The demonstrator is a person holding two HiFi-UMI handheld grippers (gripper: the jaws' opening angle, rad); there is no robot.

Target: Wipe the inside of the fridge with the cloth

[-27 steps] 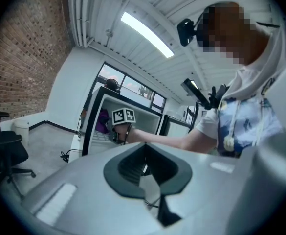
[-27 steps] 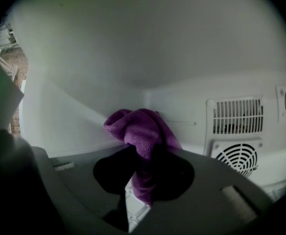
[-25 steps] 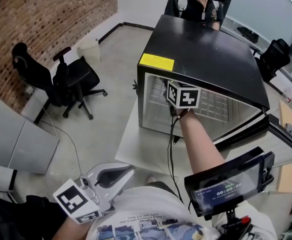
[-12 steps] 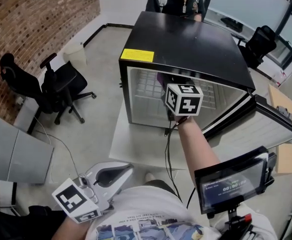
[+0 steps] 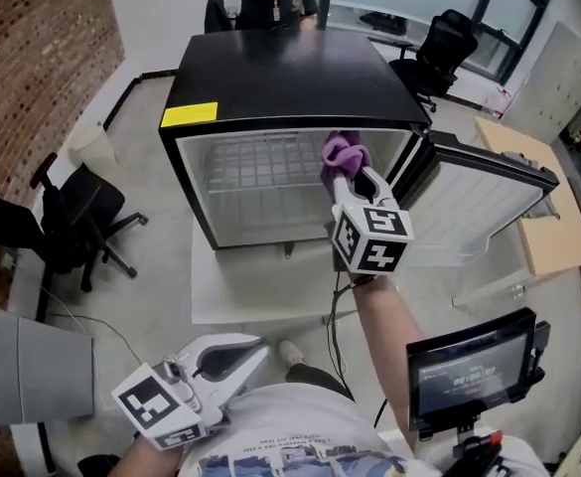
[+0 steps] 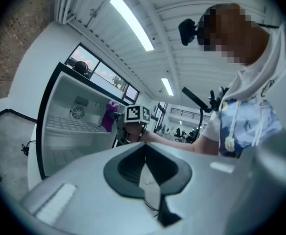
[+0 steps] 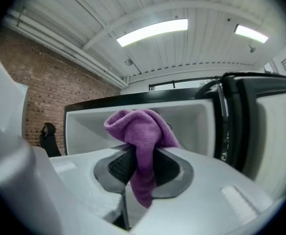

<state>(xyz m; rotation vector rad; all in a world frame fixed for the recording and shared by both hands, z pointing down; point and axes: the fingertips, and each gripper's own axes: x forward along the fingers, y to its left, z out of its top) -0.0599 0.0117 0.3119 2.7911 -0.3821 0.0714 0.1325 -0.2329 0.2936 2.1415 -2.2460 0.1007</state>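
While one right gripper (image 5: 355, 179) is clamping the one purple cloth (image 5: 342, 153) between its closed-in jaws, it is hovering at the open front of the single black fridge (image 5: 300, 78), near the opening's 2 o'clock corner. One left gripper (image 5: 253, 347) is idling at 7 o'clock, jaws together, empty. Fridge door (image 5: 484, 202) is hanging open at 3 o'clock. Two office chairs (image 5: 72, 217) are standing at 9 and 1 o'clock; one person (image 5: 260, 3) is standing at 12. Only the left gripper view is showing a round fan (image 6: 77, 112) on the fridge's back wall.
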